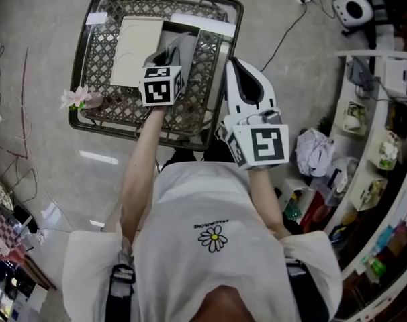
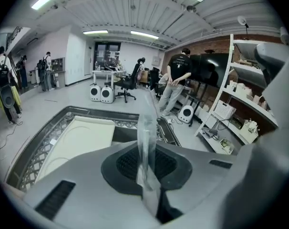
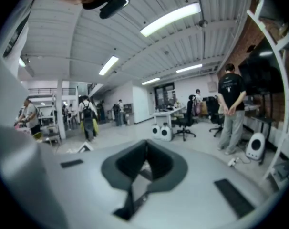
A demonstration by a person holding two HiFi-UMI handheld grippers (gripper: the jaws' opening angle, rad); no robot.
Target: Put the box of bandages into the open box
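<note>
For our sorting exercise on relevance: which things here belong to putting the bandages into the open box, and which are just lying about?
Job in hand: left gripper, jaws shut on a thin clear pack; open box; lattice table under it.

Lying about: flower on the table's edge; crumpled cloth on the floor; shelves; cable; right gripper, jaws shut, empty.

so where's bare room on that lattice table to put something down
On the lattice table, bare strips lie left of the cream box and along the near edge, between the flower and the left gripper. It is crowded at the box's right edge, where that gripper holds a thin clear packet.
</note>
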